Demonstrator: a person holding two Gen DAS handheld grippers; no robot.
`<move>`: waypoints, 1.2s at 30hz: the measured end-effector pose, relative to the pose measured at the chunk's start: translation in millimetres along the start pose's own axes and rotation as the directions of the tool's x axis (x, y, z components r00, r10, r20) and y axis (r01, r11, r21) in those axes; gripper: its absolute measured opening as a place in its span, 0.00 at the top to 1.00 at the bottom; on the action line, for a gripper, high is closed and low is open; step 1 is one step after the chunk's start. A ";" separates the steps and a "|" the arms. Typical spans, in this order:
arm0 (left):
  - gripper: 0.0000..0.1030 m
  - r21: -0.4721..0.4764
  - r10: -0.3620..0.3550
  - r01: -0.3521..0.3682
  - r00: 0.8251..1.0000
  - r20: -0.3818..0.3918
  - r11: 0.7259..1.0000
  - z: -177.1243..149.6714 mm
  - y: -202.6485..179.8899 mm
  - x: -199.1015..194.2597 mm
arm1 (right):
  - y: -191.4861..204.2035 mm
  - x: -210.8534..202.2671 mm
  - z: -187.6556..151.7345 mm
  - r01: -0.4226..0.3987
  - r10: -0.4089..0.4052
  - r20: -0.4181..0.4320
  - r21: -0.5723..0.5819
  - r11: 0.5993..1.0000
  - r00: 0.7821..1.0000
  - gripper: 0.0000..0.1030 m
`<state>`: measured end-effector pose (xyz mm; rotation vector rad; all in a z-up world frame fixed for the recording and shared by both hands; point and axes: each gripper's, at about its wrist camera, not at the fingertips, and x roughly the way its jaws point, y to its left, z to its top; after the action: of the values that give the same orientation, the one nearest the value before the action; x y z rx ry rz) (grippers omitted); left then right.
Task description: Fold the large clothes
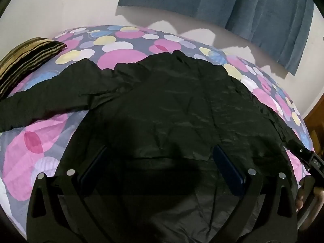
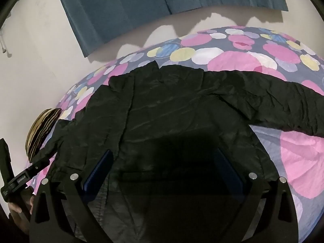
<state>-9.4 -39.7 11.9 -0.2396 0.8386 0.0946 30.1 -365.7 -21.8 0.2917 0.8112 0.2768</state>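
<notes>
In the left wrist view, a black jacket (image 1: 172,101) lies spread flat on a bed covered by a sheet (image 1: 121,46) printed with pink, yellow and blue circles. One sleeve stretches out to the left across the sheet, towards a striped brown pillow (image 1: 26,60) at the bed's far left corner. The left gripper (image 1: 160,158) hangs above the lower part of the jacket with its two blue-padded fingers wide apart and nothing between them. At the right edge the other tool shows, with a hand (image 1: 301,200) on its handle. A blue curtain (image 1: 232,4) hangs on the pale wall behind the bed.

In the right wrist view, the same jacket (image 2: 182,105) fills the middle, its other sleeve reaching right over the sheet (image 2: 232,48). The right gripper (image 2: 164,164) also stands wide apart above the dark cloth, gripping nothing. The pillow (image 2: 40,129) sits at the left, and the curtain (image 2: 141,4) hangs above.
</notes>
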 end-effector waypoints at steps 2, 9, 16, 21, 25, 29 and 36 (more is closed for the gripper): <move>0.02 0.001 0.000 0.000 1.000 0.006 1.000 -0.9 -2.0 -0.7 | -0.1 -0.7 0.8 -0.001 0.001 0.000 0.000 1.000 1.000 0.04; 0.02 0.007 -0.003 0.003 1.000 0.012 1.000 -3.1 -5.1 -2.7 | -1.5 -1.5 2.0 -0.002 0.002 -0.004 -0.001 1.000 1.000 0.04; 0.02 0.012 -0.001 0.000 1.000 0.018 1.000 -1.6 -4.1 -4.6 | -3.0 -2.3 4.1 -0.006 0.006 -0.005 0.002 1.000 1.000 0.04; 0.02 0.015 -0.005 0.004 1.000 0.023 1.000 -2.9 -3.9 -7.3 | -4.4 -2.6 5.2 -0.009 0.009 -0.005 0.003 1.000 1.000 0.04; 0.02 0.014 -0.006 0.005 1.000 0.027 1.000 -2.6 -4.2 -8.9 | -4.5 -2.7 5.7 -0.009 0.009 -0.007 0.002 1.000 1.000 0.04; 0.02 0.014 -0.007 0.007 0.999 0.031 1.000 -3.2 -4.7 -11.1 | -4.5 -3.0 5.4 -0.011 0.011 -0.005 0.002 1.000 1.000 0.04; 0.02 0.013 -0.007 0.007 0.999 0.033 1.000 -3.6 -6.9 -12.3 | -5.0 -3.0 5.6 -0.010 0.010 -0.007 0.004 1.000 1.000 0.04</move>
<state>-19.0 -47.2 20.0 -0.2281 0.8054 0.0861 33.0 -372.2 -18.0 0.2987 0.8170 0.2862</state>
